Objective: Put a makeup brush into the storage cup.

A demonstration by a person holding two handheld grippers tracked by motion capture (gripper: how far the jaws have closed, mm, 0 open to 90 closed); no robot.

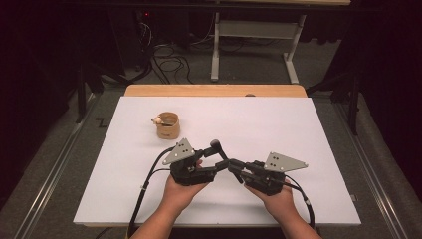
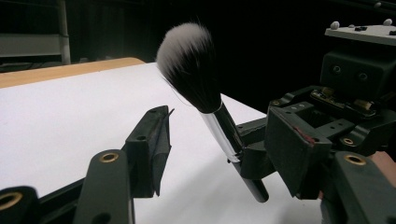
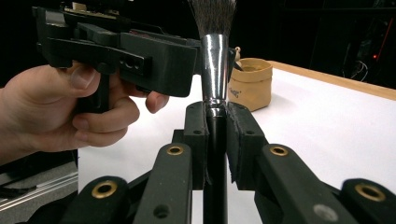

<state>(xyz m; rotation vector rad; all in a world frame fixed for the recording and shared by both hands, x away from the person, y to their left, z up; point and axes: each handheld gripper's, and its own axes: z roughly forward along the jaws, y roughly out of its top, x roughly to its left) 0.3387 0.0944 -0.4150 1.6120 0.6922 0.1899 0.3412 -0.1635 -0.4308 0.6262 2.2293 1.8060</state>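
A: What's on my screen, biggest thing first? I see the white tabletop [image 1: 298, 149] on a wooden table [image 1: 214, 90], and both my grippers meeting near its middle.

B: Right. Start with your right gripper [image 3: 215, 122].

A: In the right gripper view its 2 jaws are pressed together on the black handle of a makeup brush [image 3: 215, 70], just below the silver ferrule. The brush stands upright between them, bristles up. In the high view, the right gripper [image 1: 234, 169] sits at the centre of the tabletop, pointing left toward the other one.

B: And your left gripper [image 2: 219, 140]?

A: Partly apart. In the left gripper view the brush [image 2: 196, 74] leans between its 2 jaws, the white-tipped bristle head above them. The near jaw on the left stands clear of the brush; whether the far one touches the ferrule I cannot tell. So no grip there. In the high view, the left gripper [image 1: 211, 159] sits just beside the right, with the brush head poking up between them.

B: Anything else on the table?

A: 1 small tan pouch-like holder [image 1: 167, 125], well apart from my hands, toward the far left. Something small and pale rests on its rim; it's too small to name.
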